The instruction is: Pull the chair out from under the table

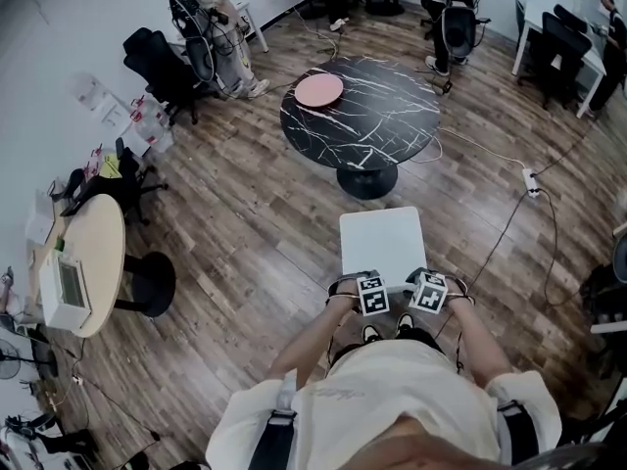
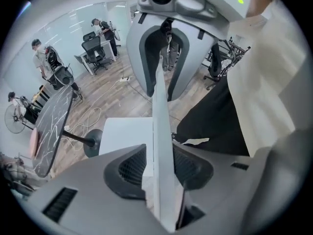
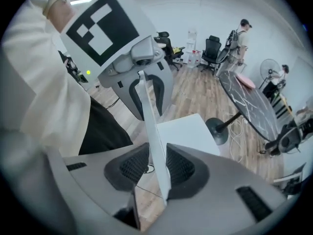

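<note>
A white chair [image 1: 382, 243] stands on the wood floor [image 1: 245, 223], clear of the round black desk [image 1: 362, 111] and just this side of its pedestal base, with its seat facing the desk. The person wearing the camera stands directly behind it, and both tools point steeply down at the top of the thin white backrest [image 2: 162, 131].

The left gripper [image 2: 160, 168] straddles that panel with its jaws apart: one pad lies against the panel, while a gap shows on the other side. The right gripper [image 3: 156, 168], just beside it along the same edge, also has the backrest between its jaws, which stand slightly apart and loose around it.

A pink plate [image 1: 319, 90] lies on the black desk. A pale round desk [image 1: 98, 253] stands well off to the left. Other people [image 1: 211, 18] are by the far wall.
</note>
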Available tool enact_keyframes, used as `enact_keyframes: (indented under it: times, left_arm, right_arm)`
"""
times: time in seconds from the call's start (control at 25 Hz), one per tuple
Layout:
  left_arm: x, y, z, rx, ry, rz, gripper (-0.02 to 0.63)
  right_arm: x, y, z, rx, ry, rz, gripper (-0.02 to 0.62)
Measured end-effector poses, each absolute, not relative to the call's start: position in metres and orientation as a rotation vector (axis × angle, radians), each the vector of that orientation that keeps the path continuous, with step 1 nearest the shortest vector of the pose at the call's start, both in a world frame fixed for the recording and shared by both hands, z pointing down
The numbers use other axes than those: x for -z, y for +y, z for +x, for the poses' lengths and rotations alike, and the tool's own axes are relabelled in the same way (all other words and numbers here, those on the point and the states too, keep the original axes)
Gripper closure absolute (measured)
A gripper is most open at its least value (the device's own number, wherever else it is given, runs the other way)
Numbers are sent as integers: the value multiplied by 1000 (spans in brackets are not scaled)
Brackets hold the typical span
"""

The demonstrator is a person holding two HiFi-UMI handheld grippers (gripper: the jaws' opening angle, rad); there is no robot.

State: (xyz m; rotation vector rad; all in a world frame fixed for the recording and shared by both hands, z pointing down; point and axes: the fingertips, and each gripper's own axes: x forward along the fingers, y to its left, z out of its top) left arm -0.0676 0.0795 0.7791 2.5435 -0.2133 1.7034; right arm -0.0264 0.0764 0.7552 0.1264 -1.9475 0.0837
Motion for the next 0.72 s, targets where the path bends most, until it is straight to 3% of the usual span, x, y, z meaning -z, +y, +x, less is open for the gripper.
enact_keyframes:
  times: [0.44, 0.64, 0.72]
  left_arm:
    - [-692, 50, -87, -1415, -632, 2567, 449]
    - [-640, 35, -85, -1030, -870, 2569, 577]
    - [-632, 36, -85, -936, -917, 2554, 586]
  right_arm:
    - [-689, 56, -9, -124, -2161, 300, 559]
    - [-657, 34, -6, -261, -2319, 483, 589]
    - [-644, 22, -5, -335, -2376, 561, 589]
